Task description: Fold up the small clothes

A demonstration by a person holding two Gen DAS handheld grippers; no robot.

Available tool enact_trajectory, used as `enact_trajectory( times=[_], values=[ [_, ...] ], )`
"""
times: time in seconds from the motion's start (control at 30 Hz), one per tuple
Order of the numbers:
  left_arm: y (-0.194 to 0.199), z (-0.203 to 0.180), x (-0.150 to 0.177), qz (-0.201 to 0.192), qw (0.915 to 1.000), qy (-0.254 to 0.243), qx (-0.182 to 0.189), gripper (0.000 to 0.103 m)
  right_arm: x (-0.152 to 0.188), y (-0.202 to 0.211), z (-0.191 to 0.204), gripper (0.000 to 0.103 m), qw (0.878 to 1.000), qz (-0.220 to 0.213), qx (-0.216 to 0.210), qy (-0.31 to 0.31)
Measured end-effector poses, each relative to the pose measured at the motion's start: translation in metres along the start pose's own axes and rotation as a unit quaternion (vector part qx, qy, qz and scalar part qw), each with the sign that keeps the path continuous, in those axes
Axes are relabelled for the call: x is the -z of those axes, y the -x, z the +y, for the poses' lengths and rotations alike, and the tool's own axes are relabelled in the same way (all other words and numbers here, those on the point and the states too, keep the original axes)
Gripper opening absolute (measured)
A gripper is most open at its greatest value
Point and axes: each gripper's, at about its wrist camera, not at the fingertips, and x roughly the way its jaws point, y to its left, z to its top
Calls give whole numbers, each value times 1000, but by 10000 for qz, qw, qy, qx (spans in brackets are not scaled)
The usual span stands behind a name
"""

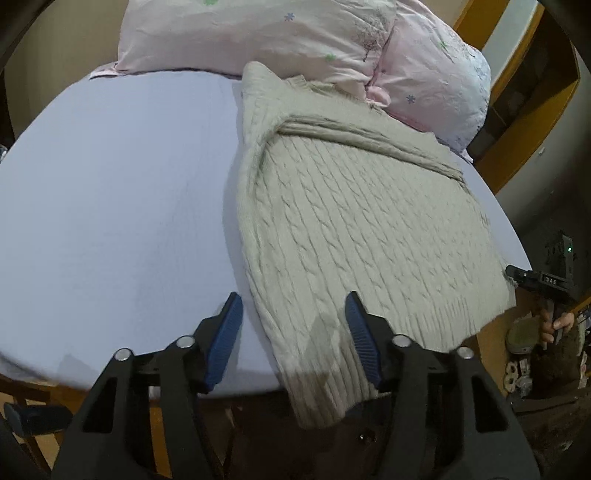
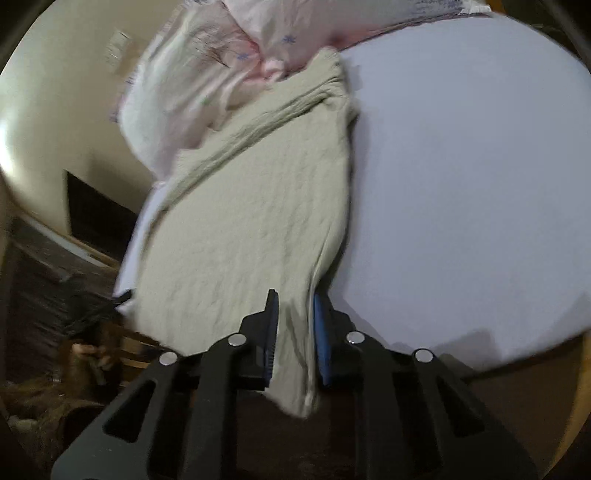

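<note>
A grey-green cable-knit sweater [image 1: 354,221] lies on the lavender bed sheet [image 1: 118,206], its ribbed hem hanging over the near edge. My left gripper [image 1: 293,314] is open, its jaws wide apart above the hem's left corner, holding nothing. The right gripper's body [image 1: 539,282] shows at the far right beside the sweater's other hem corner. In the right wrist view the sweater [image 2: 251,229] runs away from me across the sheet [image 2: 461,184], and my right gripper [image 2: 295,314] is shut on a bunched fold of the hem.
Pink floral pillows [image 1: 280,33] lie at the head of the bed, touching the sweater's top; they also show in the right wrist view [image 2: 207,74]. A wooden frame [image 1: 517,122] stands at the right. Dark floor clutter [image 1: 535,354] lies below the bed edge.
</note>
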Motion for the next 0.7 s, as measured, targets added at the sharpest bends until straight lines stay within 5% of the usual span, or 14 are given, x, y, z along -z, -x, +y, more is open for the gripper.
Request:
enact_trajectory(
  times=[0.13, 0.17, 0.4, 0.57, 0.7],
  values=[
    [3, -3, 13, 83, 9996, 146, 208, 25, 20, -8, -12, 7, 9953, 39, -883, -394],
    [2, -3, 14, 134, 9994, 182, 248, 11, 20, -11, -8, 7, 9948, 44, -942, -381],
    [5, -3, -6, 136, 9962, 388, 763, 9, -18, 8, 29, 6, 9884, -648, -1375, -70],
    [26, 13, -81, -724, 9909, 504, 1017, 9, -98, 25, 46, 6, 9725, -1610, -1685, 30],
    [2, 43, -174, -1397, 9804, 1050, 906, 9, -183, -2, 47, 6, 9602, -2271, -1611, -205]
  ],
)
